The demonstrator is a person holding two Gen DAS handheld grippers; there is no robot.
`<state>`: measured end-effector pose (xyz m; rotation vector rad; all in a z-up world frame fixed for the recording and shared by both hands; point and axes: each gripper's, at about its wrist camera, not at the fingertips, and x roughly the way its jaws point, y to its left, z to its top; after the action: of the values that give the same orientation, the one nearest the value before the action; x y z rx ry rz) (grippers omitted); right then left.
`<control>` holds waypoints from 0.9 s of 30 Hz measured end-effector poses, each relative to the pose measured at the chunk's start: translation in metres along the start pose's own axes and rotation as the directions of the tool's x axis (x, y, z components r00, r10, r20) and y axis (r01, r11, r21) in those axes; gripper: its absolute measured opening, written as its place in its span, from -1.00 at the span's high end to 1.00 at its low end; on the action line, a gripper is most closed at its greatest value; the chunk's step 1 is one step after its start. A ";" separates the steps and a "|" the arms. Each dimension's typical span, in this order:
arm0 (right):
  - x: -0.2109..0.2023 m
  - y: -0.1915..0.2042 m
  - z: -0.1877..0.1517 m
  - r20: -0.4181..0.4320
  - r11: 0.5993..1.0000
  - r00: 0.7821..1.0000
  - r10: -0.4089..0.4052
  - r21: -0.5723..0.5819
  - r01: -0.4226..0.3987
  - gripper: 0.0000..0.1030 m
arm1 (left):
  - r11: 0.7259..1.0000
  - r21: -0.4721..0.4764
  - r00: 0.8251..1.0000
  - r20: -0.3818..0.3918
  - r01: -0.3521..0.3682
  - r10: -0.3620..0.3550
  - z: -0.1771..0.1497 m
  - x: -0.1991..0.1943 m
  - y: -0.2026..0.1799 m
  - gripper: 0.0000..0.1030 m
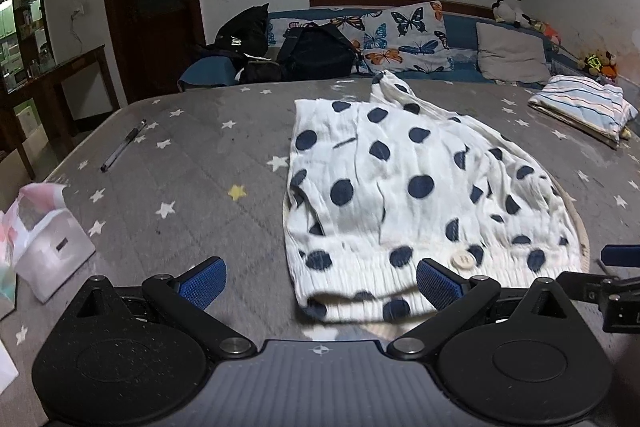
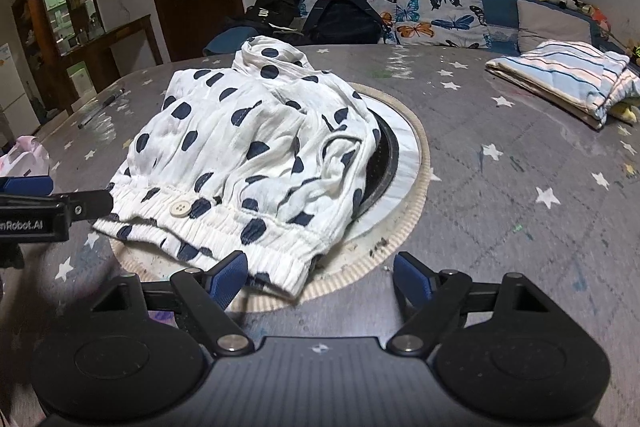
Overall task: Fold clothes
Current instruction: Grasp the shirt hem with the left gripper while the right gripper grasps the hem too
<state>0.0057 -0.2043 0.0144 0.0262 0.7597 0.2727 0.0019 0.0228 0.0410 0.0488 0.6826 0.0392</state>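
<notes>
Striped cloth (image 2: 560, 75) is lying folded at far right; dotted garment (image 1: 400, 187) is still lying rumpled mid-table. Left gripper (image 1: 320, 281) and right gripper (image 2: 320, 273) are gaping wide at its near waistband, gripping nothing.

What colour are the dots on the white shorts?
Dark navy blue dots on the white shorts, with one cream button at the waistband. The left wrist view shows them best.
</notes>
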 end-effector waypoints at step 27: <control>0.019 0.000 0.017 -0.003 0.998 0.998 0.065 0.006 -0.065 0.47 | 0.987 -0.065 0.982 -0.107 0.150 -0.156 0.008 0.033 0.024 0.49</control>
<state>0.0300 -0.1978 0.0137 0.0556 0.7641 0.3323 0.0322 0.0478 0.0279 -0.0614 0.7948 -0.0868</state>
